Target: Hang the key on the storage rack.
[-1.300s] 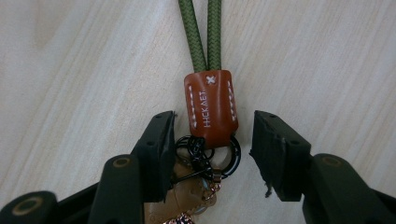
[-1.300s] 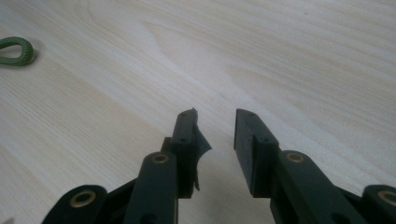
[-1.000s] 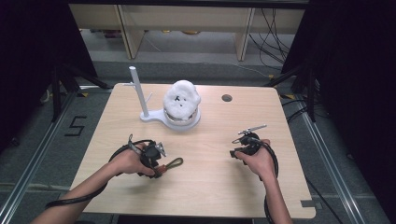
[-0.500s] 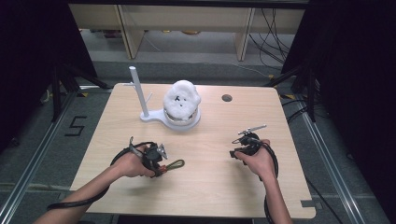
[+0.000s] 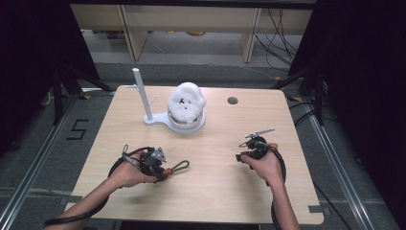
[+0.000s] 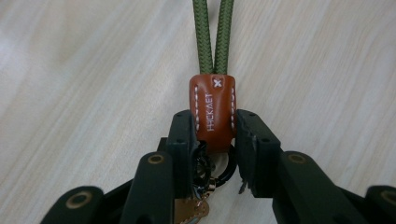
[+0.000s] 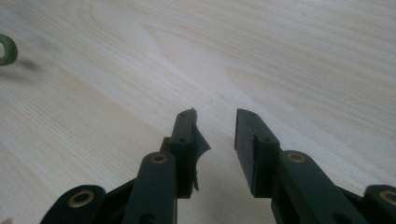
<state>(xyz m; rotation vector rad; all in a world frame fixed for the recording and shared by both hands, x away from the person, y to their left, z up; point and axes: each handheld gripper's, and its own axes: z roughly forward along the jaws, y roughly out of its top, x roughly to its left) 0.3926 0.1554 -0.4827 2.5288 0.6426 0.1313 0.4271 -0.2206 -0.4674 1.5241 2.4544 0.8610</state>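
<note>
Left gripper [image 6: 212, 128] near-left on the bench [image 5: 215, 201], fingers [image 6: 183, 135] clamped on both sides of the brown leather tab [image 6: 213, 109] of a keychain. Green cord loop [image 5: 178, 166] lies flat on the bench, running right from the gripper. Black key ring [image 6: 223, 168] sits behind the tab, between the fingers. Right gripper [image 7: 215, 126] near-right, fingers partly open, nothing held. White stand [image 5: 143, 100] with fluffy white object [image 5: 186, 101] far centre.

Left claw [image 6: 214, 133] clamped shut; right claw [image 7: 214, 133] agape.
</note>
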